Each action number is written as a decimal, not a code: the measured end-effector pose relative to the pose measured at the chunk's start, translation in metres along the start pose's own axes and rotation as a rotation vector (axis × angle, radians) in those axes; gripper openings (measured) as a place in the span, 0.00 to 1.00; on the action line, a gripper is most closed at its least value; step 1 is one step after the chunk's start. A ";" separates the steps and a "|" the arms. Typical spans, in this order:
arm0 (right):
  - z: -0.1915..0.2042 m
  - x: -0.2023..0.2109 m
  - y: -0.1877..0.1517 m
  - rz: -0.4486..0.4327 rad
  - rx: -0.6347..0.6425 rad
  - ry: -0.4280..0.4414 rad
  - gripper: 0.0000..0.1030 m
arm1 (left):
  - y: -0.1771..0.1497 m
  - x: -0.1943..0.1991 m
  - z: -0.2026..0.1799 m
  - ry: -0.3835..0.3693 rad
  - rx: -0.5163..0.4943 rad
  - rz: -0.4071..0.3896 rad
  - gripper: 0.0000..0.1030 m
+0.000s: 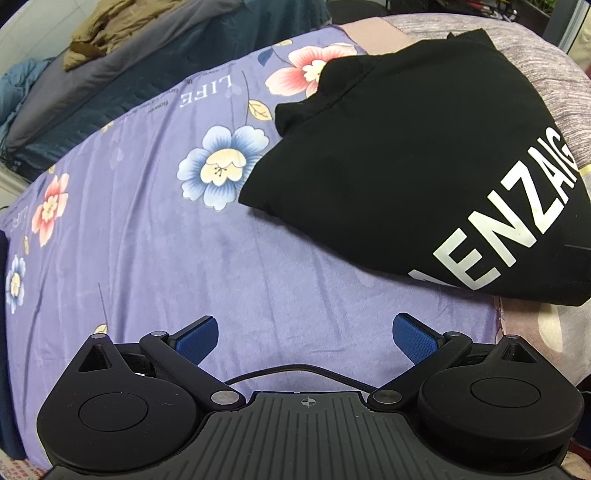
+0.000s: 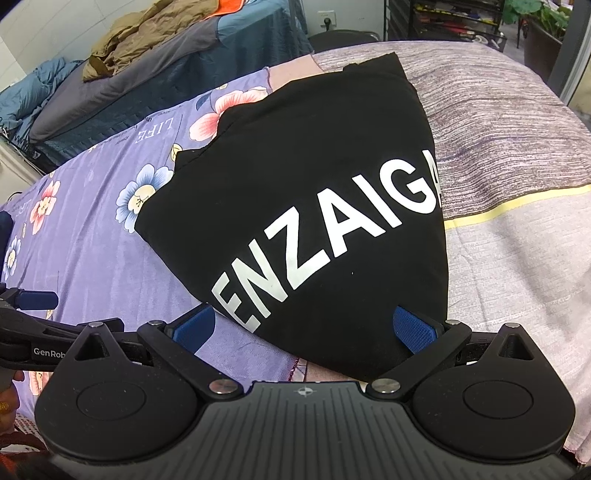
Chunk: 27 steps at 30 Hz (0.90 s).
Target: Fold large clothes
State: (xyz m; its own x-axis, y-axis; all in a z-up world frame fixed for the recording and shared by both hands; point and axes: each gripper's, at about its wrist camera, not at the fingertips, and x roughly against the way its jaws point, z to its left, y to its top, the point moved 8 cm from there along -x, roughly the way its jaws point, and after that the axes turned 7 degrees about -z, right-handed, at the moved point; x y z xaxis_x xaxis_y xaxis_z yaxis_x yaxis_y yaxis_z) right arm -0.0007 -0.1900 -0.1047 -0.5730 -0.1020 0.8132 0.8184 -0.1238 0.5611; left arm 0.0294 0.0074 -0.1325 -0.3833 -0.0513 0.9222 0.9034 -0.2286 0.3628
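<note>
A black shirt (image 2: 314,192) with white lettering lies folded into a compact rectangle on the bed; it also shows in the left wrist view (image 1: 413,166) at the right. My left gripper (image 1: 304,338) is open and empty, over the purple floral sheet (image 1: 147,240), to the left of the shirt. My right gripper (image 2: 304,328) is open and empty, its blue pads (image 2: 410,328) spread just above the shirt's near corner. The left gripper's finger also appears at the left edge of the right wrist view (image 2: 35,300).
The bed has a striped mauve cover (image 2: 509,122) on the right. Behind it stands another bed with a brown garment (image 2: 147,33) and blue bedding (image 2: 33,96). A shelf and plants (image 2: 532,14) are at the back right.
</note>
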 end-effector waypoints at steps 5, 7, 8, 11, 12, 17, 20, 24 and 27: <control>-0.003 -0.001 0.005 -0.011 0.004 0.013 0.99 | -0.001 -0.001 0.001 0.017 0.008 0.010 1.00; -0.005 0.001 0.012 -0.039 0.001 0.031 0.99 | -0.001 -0.001 0.003 0.026 0.012 0.011 1.00; -0.007 0.001 0.016 -0.050 0.000 0.034 0.99 | -0.001 0.000 0.004 0.031 0.015 0.011 1.00; -0.014 -0.008 0.030 -0.065 -0.008 0.038 0.99 | -0.004 0.000 0.009 0.042 0.033 0.016 1.00; -0.017 -0.013 0.035 -0.070 -0.019 0.040 0.99 | -0.006 0.000 0.011 0.045 0.042 0.020 1.00; -0.032 -0.052 0.046 -0.040 -0.077 0.027 0.99 | -0.016 0.001 0.027 0.070 0.084 0.035 1.00; -0.031 -0.071 0.043 -0.039 -0.026 -0.019 1.00 | -0.022 0.001 0.037 0.080 0.112 0.041 1.00; -0.023 -0.086 0.039 -0.067 0.085 -0.047 1.00 | -0.028 0.000 0.048 0.085 0.139 0.046 1.00; -0.024 -0.090 0.036 -0.078 0.115 -0.058 0.94 | -0.032 0.000 0.055 0.077 0.157 0.045 1.00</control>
State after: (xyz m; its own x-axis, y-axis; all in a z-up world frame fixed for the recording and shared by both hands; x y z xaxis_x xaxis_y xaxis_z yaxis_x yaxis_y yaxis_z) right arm 0.0795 -0.2088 -0.1615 -0.6342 -0.0393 0.7721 0.7730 -0.0144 0.6342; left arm 0.0108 0.0678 -0.1365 -0.3504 -0.1333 0.9271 0.9364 -0.0702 0.3438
